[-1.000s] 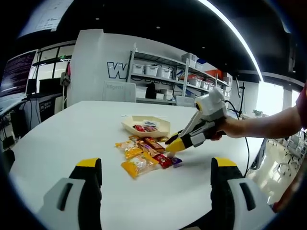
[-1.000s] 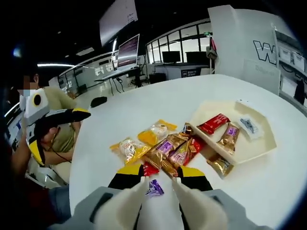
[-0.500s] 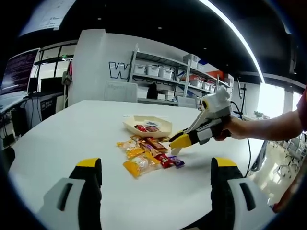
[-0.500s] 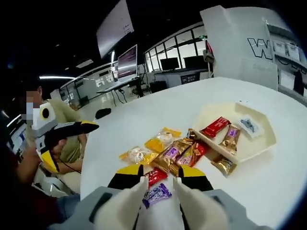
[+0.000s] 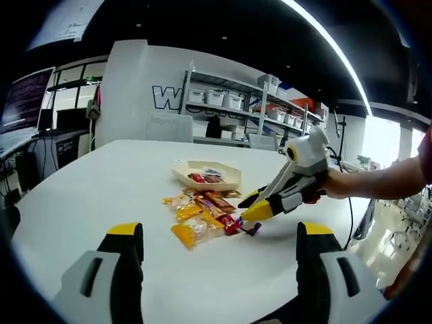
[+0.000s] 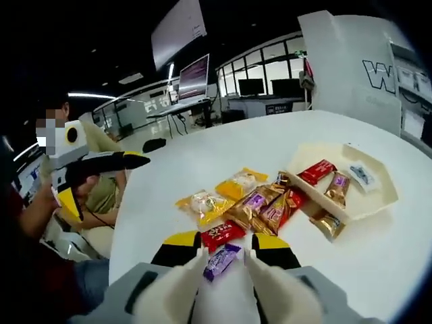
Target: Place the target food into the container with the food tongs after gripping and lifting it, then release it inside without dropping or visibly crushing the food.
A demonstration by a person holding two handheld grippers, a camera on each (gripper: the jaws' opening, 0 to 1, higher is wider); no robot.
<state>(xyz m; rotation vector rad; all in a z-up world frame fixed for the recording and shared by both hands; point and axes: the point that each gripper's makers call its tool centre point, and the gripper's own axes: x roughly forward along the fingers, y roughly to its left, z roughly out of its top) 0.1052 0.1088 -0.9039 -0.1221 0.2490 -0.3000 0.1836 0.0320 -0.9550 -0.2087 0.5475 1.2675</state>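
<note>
- We see a purple candy (image 6: 221, 260) lying on the white table (image 6: 223, 155), right between the two yellow tips of the right gripper (image 6: 226, 248).
- The right gripper's jaws are a little apart, one on each side of the candy. We cannot tell if they touch it.
- A red candy (image 6: 221, 234) lies just beside the purple one, on the side toward the cream tray (image 6: 378, 199).
- More wrapped candies (image 6: 260, 202) lie in a pile between the purple candy and the tray.
- The tray has a few candies inside.
- The left gripper (image 5: 219, 243) is wide open and holds nothing. It is well away from the tray.
</note>
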